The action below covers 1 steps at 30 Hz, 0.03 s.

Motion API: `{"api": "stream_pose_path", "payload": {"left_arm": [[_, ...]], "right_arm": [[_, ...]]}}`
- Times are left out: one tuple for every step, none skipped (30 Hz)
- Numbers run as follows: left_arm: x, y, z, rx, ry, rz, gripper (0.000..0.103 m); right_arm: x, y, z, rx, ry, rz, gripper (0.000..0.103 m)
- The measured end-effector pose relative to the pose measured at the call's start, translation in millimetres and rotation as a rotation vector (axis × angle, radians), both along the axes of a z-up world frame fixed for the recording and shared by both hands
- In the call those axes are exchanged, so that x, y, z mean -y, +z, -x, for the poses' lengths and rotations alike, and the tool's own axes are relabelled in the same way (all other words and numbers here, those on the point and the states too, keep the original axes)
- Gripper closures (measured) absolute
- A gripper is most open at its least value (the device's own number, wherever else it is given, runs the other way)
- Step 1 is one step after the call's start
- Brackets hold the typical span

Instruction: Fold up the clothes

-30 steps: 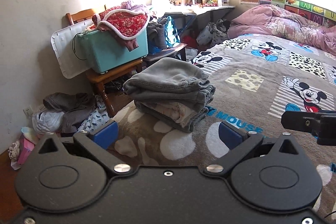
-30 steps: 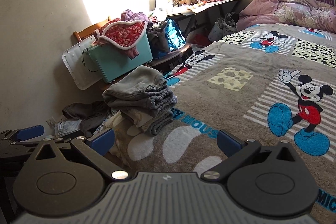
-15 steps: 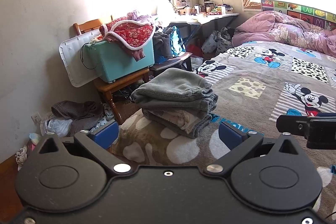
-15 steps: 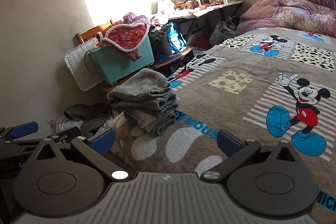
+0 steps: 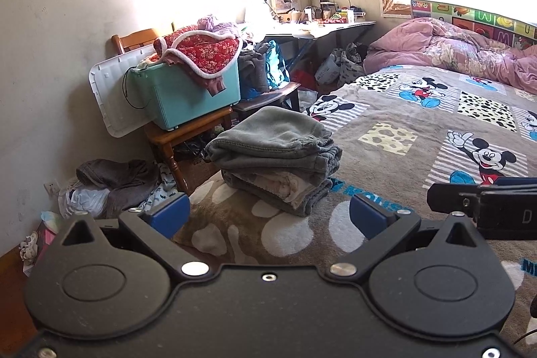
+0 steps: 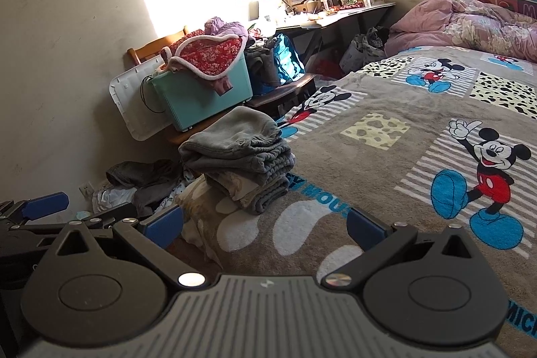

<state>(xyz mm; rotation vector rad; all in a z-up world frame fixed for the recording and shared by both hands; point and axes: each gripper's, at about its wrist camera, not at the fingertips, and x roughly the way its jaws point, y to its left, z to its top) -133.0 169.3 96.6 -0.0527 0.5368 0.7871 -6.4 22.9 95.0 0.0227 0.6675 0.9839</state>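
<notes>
Both tongs are held low over the near end of the bed, side by side, each pointing toward the far wall. The left gripper [image 5: 266,212] has its 2 blue-padded fingers [image 5: 169,212] spread wide apart with nothing between them. The right gripper [image 6: 265,223] is likewise spread wide and empty; its body shows at the right edge of the left wrist view, just beside the left unit.

The stack of folded clothes [image 5: 273,156] sits straight ahead of the left gripper and ahead and slightly left of the right one, near the corner of the blanket [image 5: 402,136], clear of both sets of fingers. A grey fleece piece lies on top, with a pale patterned layer and another grey layer beneath.

Beyond the stack, left of both tongs, a teal bin [image 5: 191,99] rests on a wooden chair [image 5: 183,131], with a red quilted garment [image 5: 204,51] draped over its rim and a white lid [image 5: 112,96] leaning against it. Loose clothes [image 5: 114,180] lie on the floor at far left. A pink duvet [image 5: 446,51] is bunched at the far right, ahead of the right gripper
</notes>
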Motion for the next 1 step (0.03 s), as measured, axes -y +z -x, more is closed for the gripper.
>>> {"api": "stream_pose_path", "payload": {"left_arm": [[0.7, -0.2, 0.4, 0.001, 0.002, -0.005, 0.0]], "right_arm": [[-0.1, 0.0, 0.4, 0.001, 0.0, 0.001, 0.0]]}}
